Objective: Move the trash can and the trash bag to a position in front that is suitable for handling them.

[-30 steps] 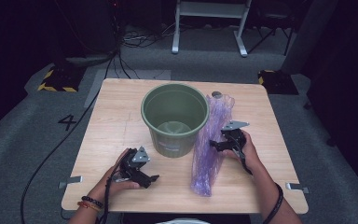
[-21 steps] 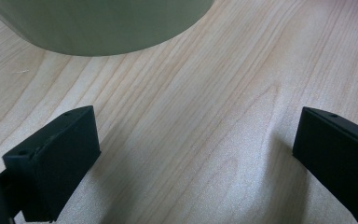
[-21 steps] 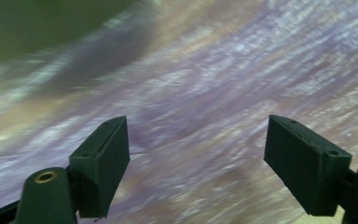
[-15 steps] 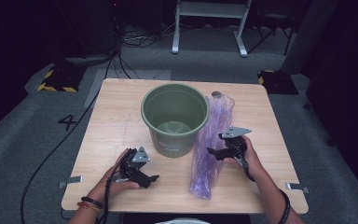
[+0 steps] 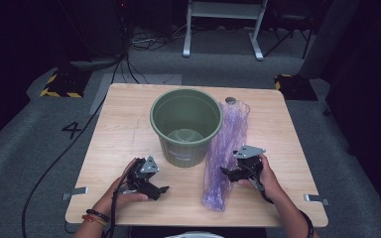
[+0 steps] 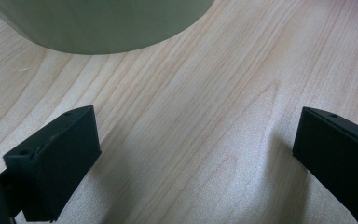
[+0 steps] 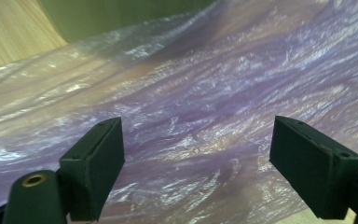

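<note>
- purple plastic bag [image 5: 224, 153] lies flat and long on the table [image 5: 124, 129], just right of the green bucket [image 5: 186, 124], touching or nearly touching its wall; likely a liner for it
- right gripper [image 5: 229, 172] at the bag's near half, jaws have just been opening, now wide; film lies ahead of them, not pinched
- left gripper [image 5: 159, 190] rests on bare wood near the bucket's base, jaws spread, nothing between them
- advice: come down on a raised fold, pinch one layer only; lift slowly so thin film doesn't slip; use left to steady the bucket

Crumpled purple plastic bag [image 5: 224, 153] lies lengthwise beside green bucket [image 5: 186, 124].
</note>
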`<state>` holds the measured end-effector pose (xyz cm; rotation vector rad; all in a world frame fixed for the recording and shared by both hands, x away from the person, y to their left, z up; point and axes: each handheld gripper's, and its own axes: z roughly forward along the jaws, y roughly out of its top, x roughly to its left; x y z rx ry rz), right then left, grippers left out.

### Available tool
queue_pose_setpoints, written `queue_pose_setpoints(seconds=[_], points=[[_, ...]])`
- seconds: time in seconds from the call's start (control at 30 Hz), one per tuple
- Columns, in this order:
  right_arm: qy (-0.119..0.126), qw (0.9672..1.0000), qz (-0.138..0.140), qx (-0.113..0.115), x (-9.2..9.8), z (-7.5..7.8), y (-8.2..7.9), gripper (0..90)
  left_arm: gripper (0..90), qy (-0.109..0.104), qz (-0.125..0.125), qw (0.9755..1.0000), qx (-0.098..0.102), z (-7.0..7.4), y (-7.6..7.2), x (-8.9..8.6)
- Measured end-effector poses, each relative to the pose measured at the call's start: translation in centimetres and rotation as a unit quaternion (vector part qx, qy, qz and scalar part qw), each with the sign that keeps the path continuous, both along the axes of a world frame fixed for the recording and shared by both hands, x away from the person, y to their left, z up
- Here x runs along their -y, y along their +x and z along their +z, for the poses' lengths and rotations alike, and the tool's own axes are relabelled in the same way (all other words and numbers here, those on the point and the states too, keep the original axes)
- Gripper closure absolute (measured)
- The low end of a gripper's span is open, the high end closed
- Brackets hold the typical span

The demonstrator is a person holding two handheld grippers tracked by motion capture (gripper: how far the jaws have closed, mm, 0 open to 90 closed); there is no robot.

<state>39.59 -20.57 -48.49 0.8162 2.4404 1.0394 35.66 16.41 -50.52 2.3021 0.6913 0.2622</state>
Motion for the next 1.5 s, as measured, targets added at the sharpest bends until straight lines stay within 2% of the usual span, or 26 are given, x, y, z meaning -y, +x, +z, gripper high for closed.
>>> queue_pose_setpoints(seconds=[0.23, 0.37, 0.47, 0.53, 0.67, 0.77, 1.07, 1.3, 1.5], points=[[0.005, 0.9997, -0.002, -0.026, -0.1, -1.0, 0.8, 22.1, 0.1, -0.001, 0.000, 1.0000, -0.001, 0.0, 0.0, 0.0], [0.017, 0.9992, 0.001, -0.037, -0.5, -1.5, 1.1, 31.0, 0.1, -0.001, 0.000, 1.0000, -0.001, 0.0, 0.0, 0.0], [0.025, 0.9988, 0.009, -0.041, -0.6, -1.4, 1.2, 42.8, 0.1, -0.001, 0.000, 1.0000, -0.001, 0.0, 0.0, 0.0], [0.027, 0.9988, 0.012, -0.040, -0.6, -1.4, 1.3, 54.2, 0.1, -0.001, 0.000, 1.0000, -0.001, 0.0, 0.0, 0.0], [0.035, 0.9986, 0.007, -0.039, -0.5, -1.4, 1.7, 73.0, 0.0, -0.001, -0.001, 1.0000, -0.002, 0.0, 0.0, 0.0], [0.040, 0.9984, 0.002, -0.041, -0.2, -1.4, 2.1, 81.7, 0.0, -0.001, -0.001, 1.0000, -0.002, 0.0, 0.0, 0.0], [0.039, 0.9987, -0.017, -0.028, 0.9, -1.4, 2.8, 88.6, 0.2, -0.001, -0.007, 1.0000, 0.000, 0.0, 0.1, -0.2], [0.060, 0.9977, -0.027, -0.012, 2.6, -1.0, 3.2, 89.3, 0.2, 0.000, -0.005, 1.0000, 0.000, 0.0, 0.5, -1.2], [0.083, 0.9959, -0.035, 0.006, 3.5, -0.4, 3.5, 89.4, 0.4, -0.002, 0.009, 1.0000, -0.001, 0.0, 1.1, -2.5]])
